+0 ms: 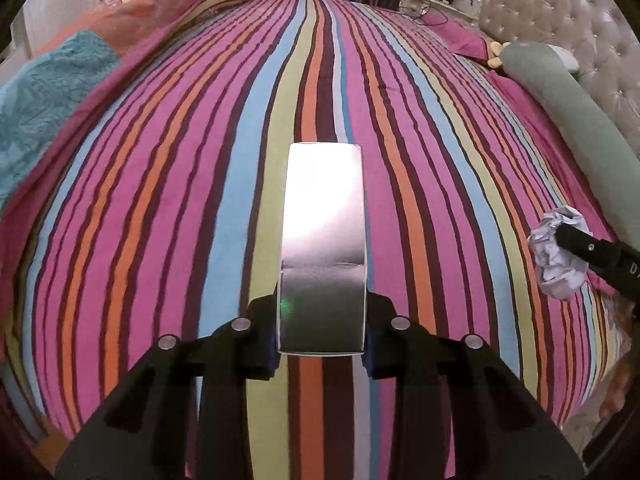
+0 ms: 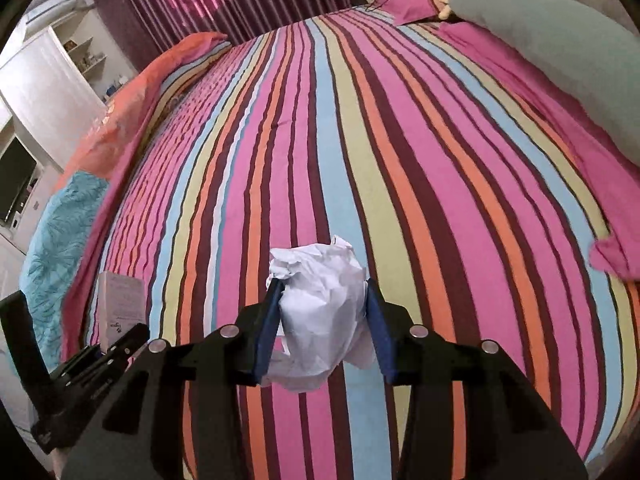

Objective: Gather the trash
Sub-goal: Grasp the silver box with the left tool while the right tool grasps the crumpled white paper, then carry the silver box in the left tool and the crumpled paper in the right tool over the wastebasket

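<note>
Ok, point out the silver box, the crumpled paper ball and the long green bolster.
silver box [image 1: 323,248]: left wrist view, middle of its shiny top face.
crumpled paper ball [image 2: 322,316]: right wrist view, centre of the wad.
green bolster [image 2: 560,60]: right wrist view, mid-length of its side.

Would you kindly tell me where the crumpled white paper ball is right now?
The crumpled white paper ball is clamped in the right tool above the striped bedspread; the left wrist view shows it at far right.
</note>
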`<state>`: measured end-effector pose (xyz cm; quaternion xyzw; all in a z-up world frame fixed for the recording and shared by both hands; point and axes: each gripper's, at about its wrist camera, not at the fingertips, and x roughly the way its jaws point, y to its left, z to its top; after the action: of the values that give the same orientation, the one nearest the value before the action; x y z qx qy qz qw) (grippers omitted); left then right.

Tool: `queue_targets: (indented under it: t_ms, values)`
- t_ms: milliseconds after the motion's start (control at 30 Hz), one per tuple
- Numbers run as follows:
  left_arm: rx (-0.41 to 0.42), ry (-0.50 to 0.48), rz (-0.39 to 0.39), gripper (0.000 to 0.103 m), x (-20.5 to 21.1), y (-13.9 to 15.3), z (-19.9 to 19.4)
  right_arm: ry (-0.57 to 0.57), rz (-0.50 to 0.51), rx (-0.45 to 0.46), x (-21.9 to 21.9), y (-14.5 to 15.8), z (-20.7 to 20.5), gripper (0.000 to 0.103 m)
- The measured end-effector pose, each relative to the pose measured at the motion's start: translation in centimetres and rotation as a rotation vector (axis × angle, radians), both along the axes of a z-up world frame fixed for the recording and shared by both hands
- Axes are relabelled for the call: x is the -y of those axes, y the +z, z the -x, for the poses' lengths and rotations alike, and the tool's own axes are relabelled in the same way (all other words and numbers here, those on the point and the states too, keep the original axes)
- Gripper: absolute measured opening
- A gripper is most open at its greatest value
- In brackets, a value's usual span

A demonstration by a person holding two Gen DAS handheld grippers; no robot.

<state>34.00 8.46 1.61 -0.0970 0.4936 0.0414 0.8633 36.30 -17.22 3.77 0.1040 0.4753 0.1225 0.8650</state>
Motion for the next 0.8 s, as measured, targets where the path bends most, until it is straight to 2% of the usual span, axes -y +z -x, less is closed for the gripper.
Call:
queue_targets:
  t_ms: [533, 800]
  values:
    - [0.043, -0.094, -0.002, 0.030, -0.4, 2.1, 13.2, -0.010, -0.111, 0.067, 4.7, 2.5, 12.9, 0.040]
    - [0.042, -0.152, 0.002, 0.030, 0.5, 1.8, 19.2, 0.028, -0.130, 0.076, 5.3, 2.2, 18.7, 0.040]
